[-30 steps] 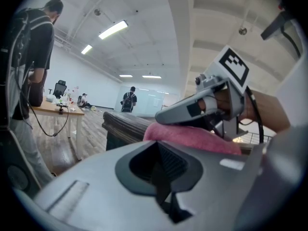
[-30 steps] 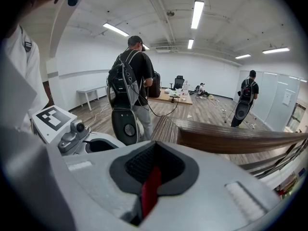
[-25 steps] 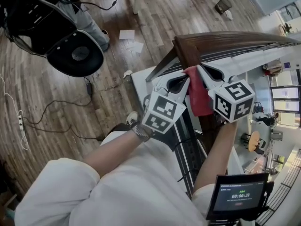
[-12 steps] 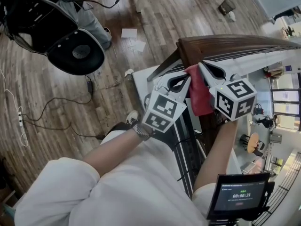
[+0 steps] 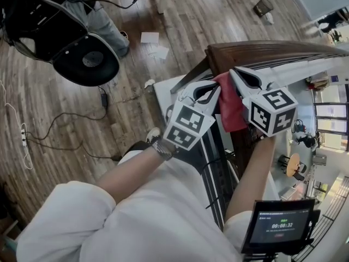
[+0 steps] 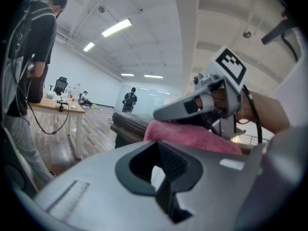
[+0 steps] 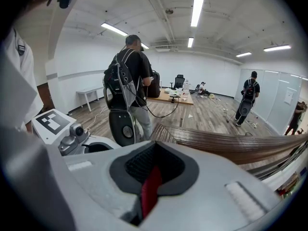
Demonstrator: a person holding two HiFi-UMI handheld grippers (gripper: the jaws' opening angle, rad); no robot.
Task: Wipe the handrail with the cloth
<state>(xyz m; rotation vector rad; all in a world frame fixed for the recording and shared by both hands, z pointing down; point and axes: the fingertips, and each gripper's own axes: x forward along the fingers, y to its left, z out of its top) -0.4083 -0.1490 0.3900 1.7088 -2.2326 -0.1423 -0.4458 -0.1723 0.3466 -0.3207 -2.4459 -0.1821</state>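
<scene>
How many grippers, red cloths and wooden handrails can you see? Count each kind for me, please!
grippers: 2 (left gripper, right gripper)
red cloth: 1
wooden handrail: 1
Total: 4

Bright, even light comes from long ceiling lamps (image 7: 197,5) high above the fingers (image 7: 86,186), with a mild sheen on the wooden floor (image 5: 185,21). Both gripper views bend and darken toward their round edges, and the grey surfaces nearest the lens look soft, perhaps out of focus.
</scene>
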